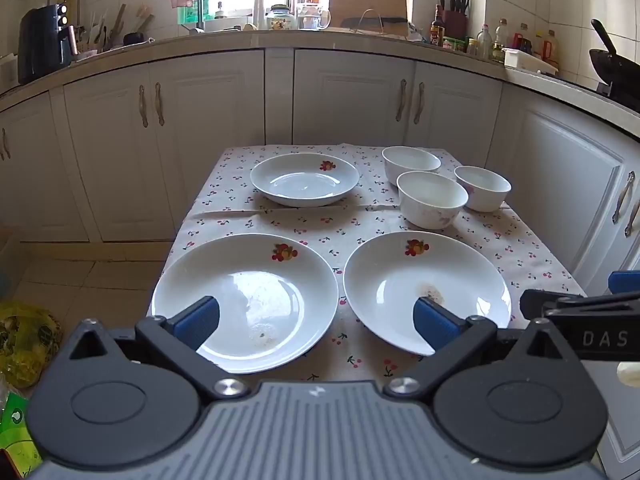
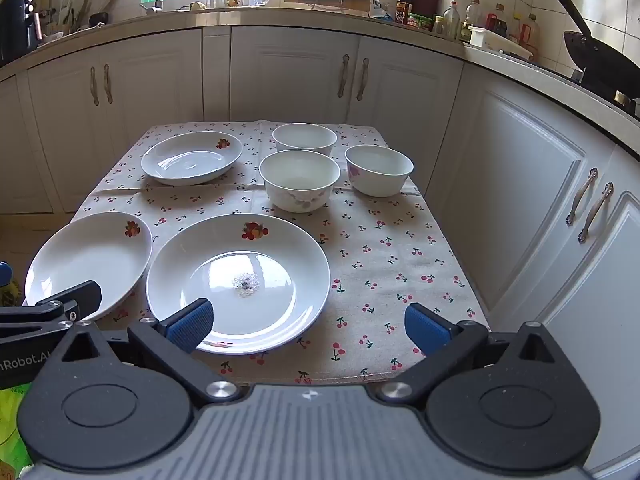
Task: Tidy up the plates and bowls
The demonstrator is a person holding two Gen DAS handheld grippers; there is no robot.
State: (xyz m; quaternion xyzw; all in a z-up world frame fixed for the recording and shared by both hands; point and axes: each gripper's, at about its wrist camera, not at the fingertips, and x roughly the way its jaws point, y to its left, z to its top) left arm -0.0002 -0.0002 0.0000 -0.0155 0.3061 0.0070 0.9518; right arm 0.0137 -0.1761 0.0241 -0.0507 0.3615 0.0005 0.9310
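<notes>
Left wrist: left hand-held gripper point(image 1: 316, 320) wide open, empty.

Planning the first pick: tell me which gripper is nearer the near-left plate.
Left. The left gripper hangs open over the near-left plate; the right gripper sits beside it, over the neighbouring plate.

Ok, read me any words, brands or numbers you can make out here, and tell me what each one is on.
"DAS": on the right gripper, seen at the edge of the left wrist view; cut off.
"nRobot.A": on the left gripper, seen at the edge of the right wrist view; cut off at both ends.
Bottle labels on the counter: too small to read.
Green packet: print blurred.
</notes>
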